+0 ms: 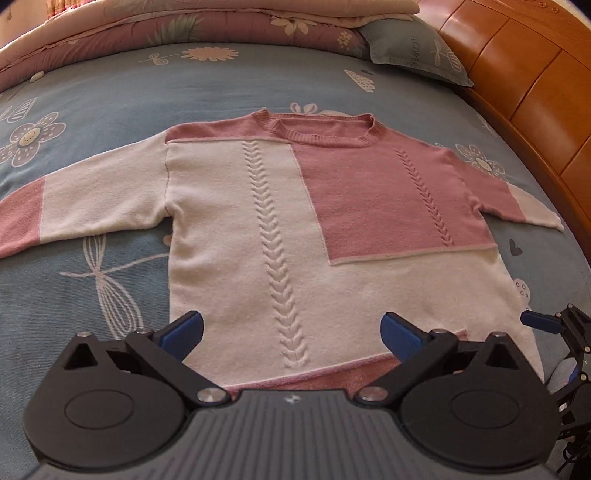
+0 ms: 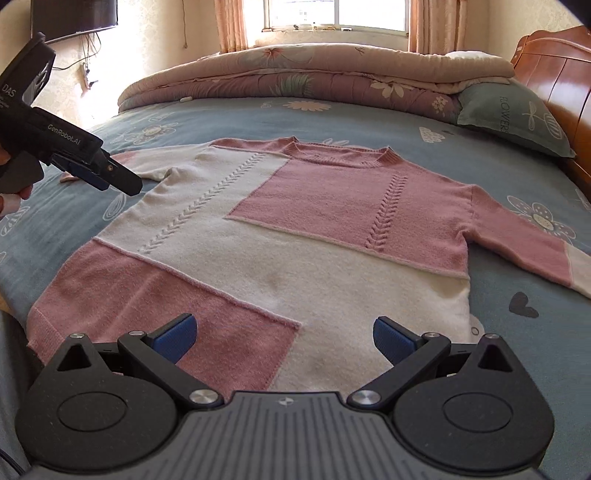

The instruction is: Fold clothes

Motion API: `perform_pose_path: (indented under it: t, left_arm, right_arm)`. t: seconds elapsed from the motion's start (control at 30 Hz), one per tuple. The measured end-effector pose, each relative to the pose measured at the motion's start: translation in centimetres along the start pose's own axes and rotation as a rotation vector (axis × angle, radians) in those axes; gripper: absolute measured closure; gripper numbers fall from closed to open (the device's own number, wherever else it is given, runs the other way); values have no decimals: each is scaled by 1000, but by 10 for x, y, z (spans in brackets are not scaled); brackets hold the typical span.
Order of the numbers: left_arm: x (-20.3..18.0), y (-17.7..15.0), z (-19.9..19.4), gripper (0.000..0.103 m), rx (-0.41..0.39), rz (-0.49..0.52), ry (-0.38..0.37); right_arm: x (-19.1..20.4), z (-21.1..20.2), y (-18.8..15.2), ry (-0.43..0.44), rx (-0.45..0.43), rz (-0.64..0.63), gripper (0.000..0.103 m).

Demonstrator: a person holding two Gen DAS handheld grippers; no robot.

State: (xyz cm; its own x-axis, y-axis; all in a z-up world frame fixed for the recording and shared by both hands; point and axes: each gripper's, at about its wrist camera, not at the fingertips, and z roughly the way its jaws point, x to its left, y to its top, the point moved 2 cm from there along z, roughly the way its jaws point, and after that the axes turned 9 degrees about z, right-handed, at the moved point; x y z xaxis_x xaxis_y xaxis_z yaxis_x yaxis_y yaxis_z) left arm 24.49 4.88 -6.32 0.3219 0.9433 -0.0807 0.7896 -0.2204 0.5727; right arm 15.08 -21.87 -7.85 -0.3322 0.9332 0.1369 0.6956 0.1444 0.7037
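Note:
A pink and cream knit sweater (image 1: 280, 206) lies flat and face up on the blue floral bed sheet (image 1: 110, 96), collar away from me, both sleeves spread out sideways. It also shows in the right wrist view (image 2: 295, 236). My left gripper (image 1: 291, 332) is open and empty, hovering over the sweater's hem near the cream side. My right gripper (image 2: 284, 336) is open and empty over the hem's pink and cream patches. The left gripper (image 2: 110, 177) also appears in the right wrist view at the far left, above the left sleeve area. The right gripper's fingertip (image 1: 543, 321) shows at the right edge of the left view.
A folded quilt (image 2: 314, 77) lies along the far side of the bed. A blue pillow (image 2: 517, 114) rests at the right by the wooden headboard (image 2: 554, 74). A window with curtains (image 2: 336, 14) and a wall-mounted TV (image 2: 74, 14) are behind.

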Motion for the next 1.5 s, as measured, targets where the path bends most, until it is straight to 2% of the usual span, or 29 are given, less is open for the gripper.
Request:
perform_pose_path:
  t: [0.13,0.2,0.23,0.4,0.57,0.67,0.8,1.0,1.13,1.27,1.33,1.5]
  left_arm:
    - [-36,-25,19,1,-34,58,14]
    - [-48,-39,29,1,0,77,37]
    - [-51,-46,32,1,19,73,45]
    - [-54,-80,22,1,-22,73,77]
    - [-61,-108,7,1,-29,68,115]
    - [-72,-121,1,1,-27,81,142]
    - [-79,-123,-5,1,-19,59,139]
    - [-79,-100,-15,1,-155,-27,-4]
    - [-87,-90,-4,1,-185,-52,-103]
    - [-92,-98,13,1,-142,-79,-166]
    - [-91,-104,10,1,-156,-94,-173]
    - [-80,-109,-5,1,-133,-171,-219]
  right_arm:
    - [-8,18,-20,-21,76,24,0]
    - [-7,23,-24,-22,88,31,0]
    - [-6,24,-26,-28,86,27,0]
    - [-1,24,-34,-61,44,7,0]
    - [-1,24,-34,-71,22,19,0]
    - [-1,24,-34,-72,19,18,0]
    - [-2,23,-36,-66,10,15,0]
    - [-2,21,-39,-56,-10,-4,0]
    - [-3,21,-39,-51,-13,-12,0]
    - [-3,21,-40,-47,-17,-20,0]
    - [-3,21,-40,-46,-18,-24,0]
    - [-3,20,-41,-45,-22,-26,0]
